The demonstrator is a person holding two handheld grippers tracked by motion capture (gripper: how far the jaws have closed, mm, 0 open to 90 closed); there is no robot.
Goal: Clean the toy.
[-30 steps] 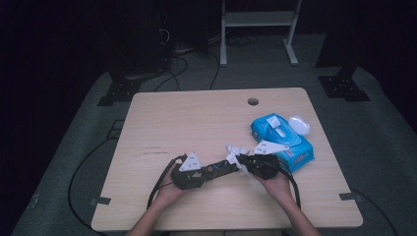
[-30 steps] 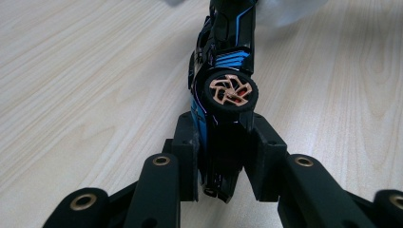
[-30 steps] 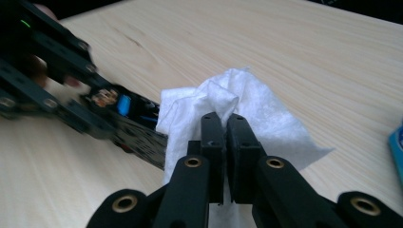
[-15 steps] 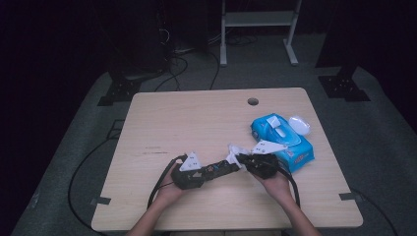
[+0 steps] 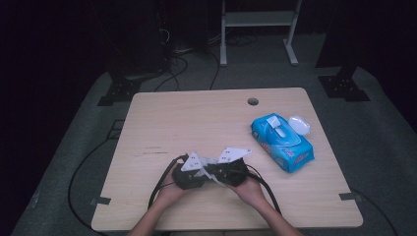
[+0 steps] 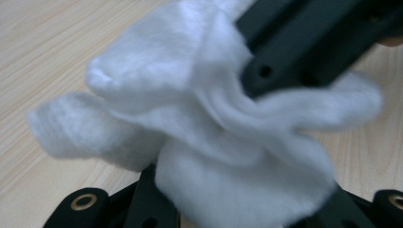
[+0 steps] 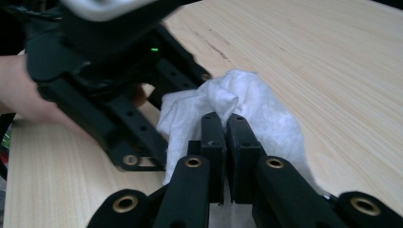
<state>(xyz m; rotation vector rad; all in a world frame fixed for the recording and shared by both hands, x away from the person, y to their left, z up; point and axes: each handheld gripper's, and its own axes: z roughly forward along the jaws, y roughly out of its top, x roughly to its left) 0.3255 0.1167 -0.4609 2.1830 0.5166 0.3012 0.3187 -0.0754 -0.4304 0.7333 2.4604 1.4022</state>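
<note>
1. Tabletop (image 5: pixel 196 118) of pale wood-grain laminate, rectangular with rounded corners and a round cable hole (image 5: pixel 253 101) near its far edge; faint dark scuffs mark the grain left of centre.
2. Wet-wipe pack (image 5: pixel 282 142), glossy blue soft plastic, oblong, lies flat near the table's right edge with its long axis running diagonally from far-left to near-right; its flip lid is on top.
3. White oval case (image 5: pixel 299 124), smooth and rounded, lies just beside the pack's far end.
4. Left gripper (image 5: pixel 189 173), matt black with a grey three-cornered plate, sits at the near middle of the table; its jaws are clamped on the wipe.
5. Right gripper (image 7: pixel 227 124), of the same black build with brass-coloured pivots, meets it from the right; its pads are pressed together, pinching a fold of the wipe.
6. White wipe (image 6: pixel 209 137), soft, fibrous and crumpled into bunched folds, is held between both grippers just above the wood; bunched up, it has no clear long axis.
</note>
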